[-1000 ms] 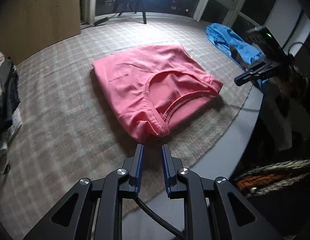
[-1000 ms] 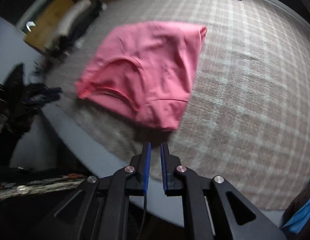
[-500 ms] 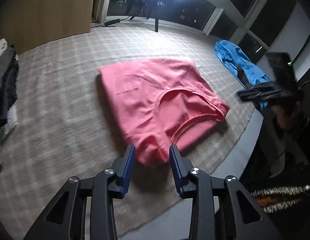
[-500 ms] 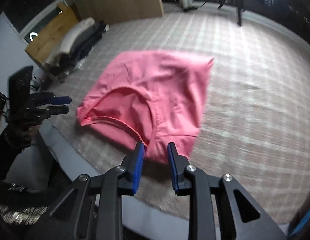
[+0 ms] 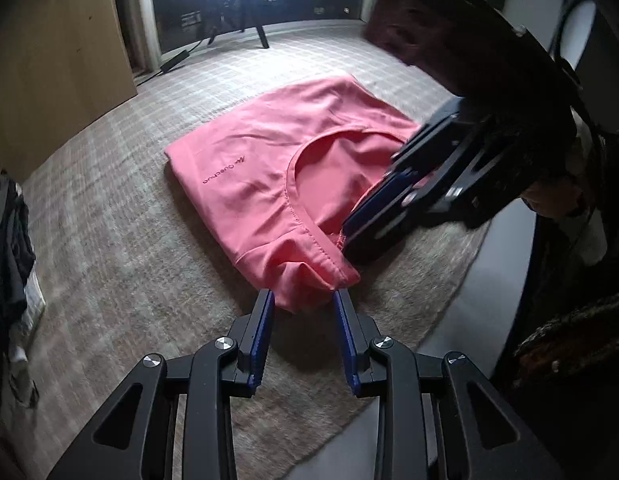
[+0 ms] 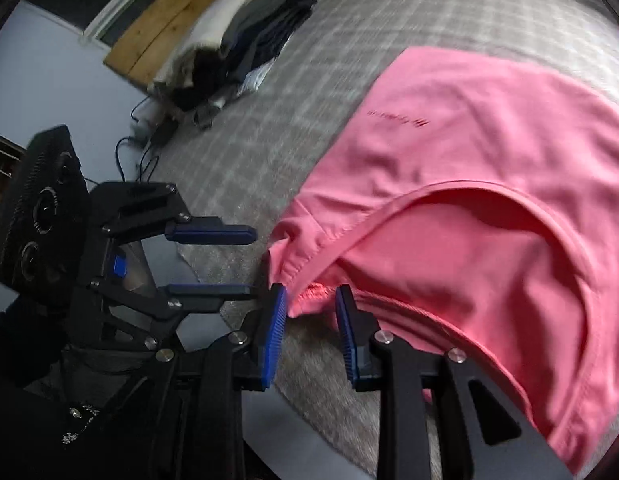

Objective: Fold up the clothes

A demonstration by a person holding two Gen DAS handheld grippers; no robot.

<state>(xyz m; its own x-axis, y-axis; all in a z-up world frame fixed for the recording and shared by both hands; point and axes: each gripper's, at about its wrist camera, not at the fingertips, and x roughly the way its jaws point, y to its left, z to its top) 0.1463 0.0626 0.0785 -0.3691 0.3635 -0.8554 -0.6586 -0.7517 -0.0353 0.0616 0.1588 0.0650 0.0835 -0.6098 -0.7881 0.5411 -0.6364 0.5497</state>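
The left gripper [image 5: 303, 300] has its blue jaws a little way apart, with the near corner of the pink shirt [image 5: 269, 168] poking in between them; the pads do not press on the cloth. Its jaws have just been opening. The right gripper [image 6: 311, 300] is the same: jaws a little open, just opened, with a bit of the pink collar edge sitting in the gap and not pinched. The two grippers are very close, almost nose to nose at that one corner. The shirt is bright pink, folded into a flat, wide shape, with a round neck hole showing and small dark letters on the front. It lies on a grey checked blanket [image 5: 109, 240] that covers the table [image 5: 461, 320]. The near corner of the shirt is bunched up a little. The shirt sits close to the curved front edge of the table, where a strip of bare pale top shows. Past the shirt there is lots of open blanket, to the left and at the back. Far off at the side is a pile of folded clothes [image 6: 245, 40], white, grey and dark, stacked near a wooden board [image 6: 157, 28].
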